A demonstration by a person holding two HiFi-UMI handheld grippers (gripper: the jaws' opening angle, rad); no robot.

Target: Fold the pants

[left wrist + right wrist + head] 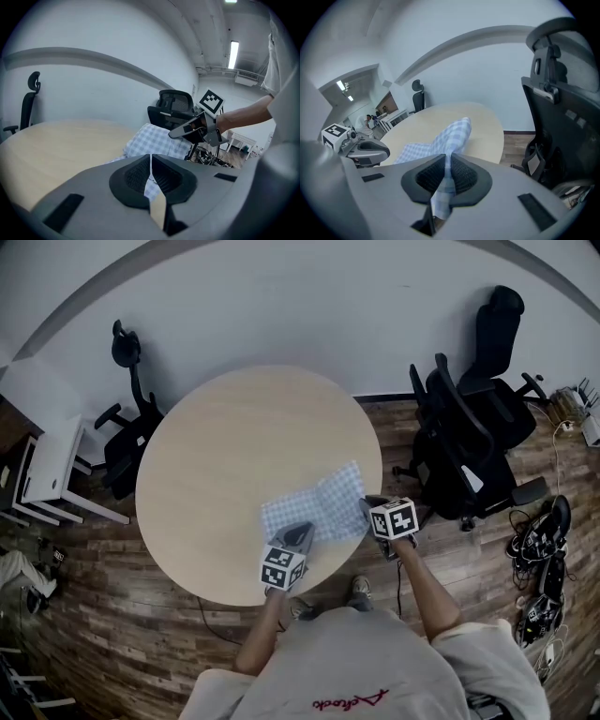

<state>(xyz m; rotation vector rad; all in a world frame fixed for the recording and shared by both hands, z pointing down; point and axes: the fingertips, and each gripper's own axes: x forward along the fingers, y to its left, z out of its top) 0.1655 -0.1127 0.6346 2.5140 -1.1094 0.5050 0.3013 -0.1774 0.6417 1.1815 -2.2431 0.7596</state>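
Pants (319, 502) in blue-and-white check are lying on the near part of the round table (225, 437), by the edge closest to the person, with their near side hanging up from the jaws. Both tongs are clenching the cloth: the left gripper (300, 534) is pinching a thin edge, and the right gripper (371, 506) is biting a thicker bunch at the far corner. Gripping two corners of one side like this is probably setting up a fold across the rest.
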